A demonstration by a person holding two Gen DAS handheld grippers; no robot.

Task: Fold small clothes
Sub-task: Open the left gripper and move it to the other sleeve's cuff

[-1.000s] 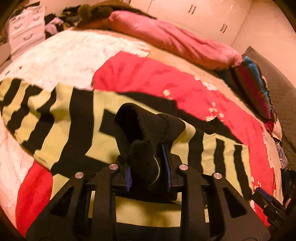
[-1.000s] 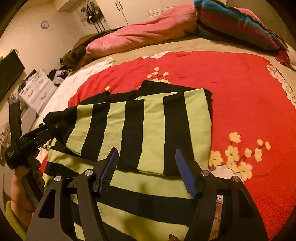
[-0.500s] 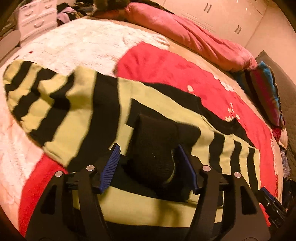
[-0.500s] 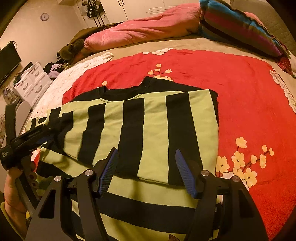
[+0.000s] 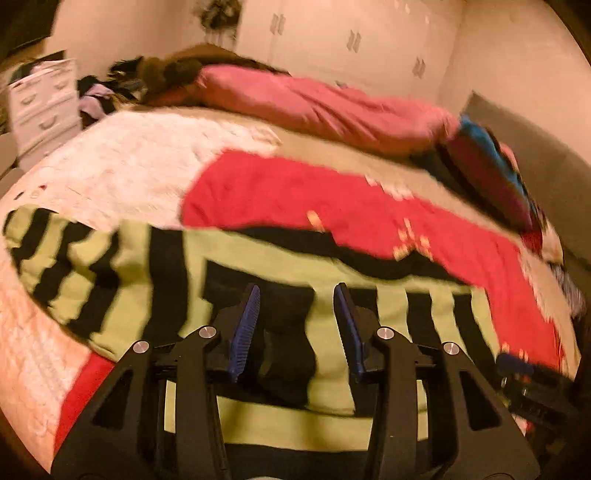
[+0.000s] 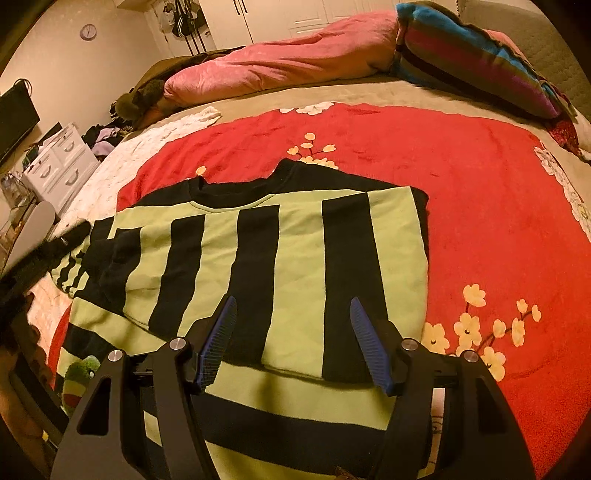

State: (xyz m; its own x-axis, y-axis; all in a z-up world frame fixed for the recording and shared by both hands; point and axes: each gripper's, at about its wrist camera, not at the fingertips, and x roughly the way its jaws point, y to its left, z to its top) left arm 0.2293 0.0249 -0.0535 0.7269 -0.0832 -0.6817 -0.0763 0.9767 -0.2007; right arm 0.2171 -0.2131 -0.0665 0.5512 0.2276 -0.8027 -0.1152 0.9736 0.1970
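Light green and black stripes on the sweater (image 6: 280,266), black at its collar. Red blanket (image 6: 461,206) strewn with cream and yellow flowers. Plain pink duvet (image 6: 280,66) behind. Pillow (image 6: 469,55) banded in blue, magenta, green and black. White dresser (image 6: 61,162). Black gripper (image 6: 291,332) frames with blue ribbed pads (image 6: 218,339).

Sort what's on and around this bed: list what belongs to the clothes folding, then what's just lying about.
Part of the job:
- striped sweater, spread on the bed with one sleeve folded across it
- left gripper, closing on nothing
- right gripper, open above the sweater

Lying about:
- red floral blanket
- pink duvet
- striped pillow
- white drawers
- wall clock
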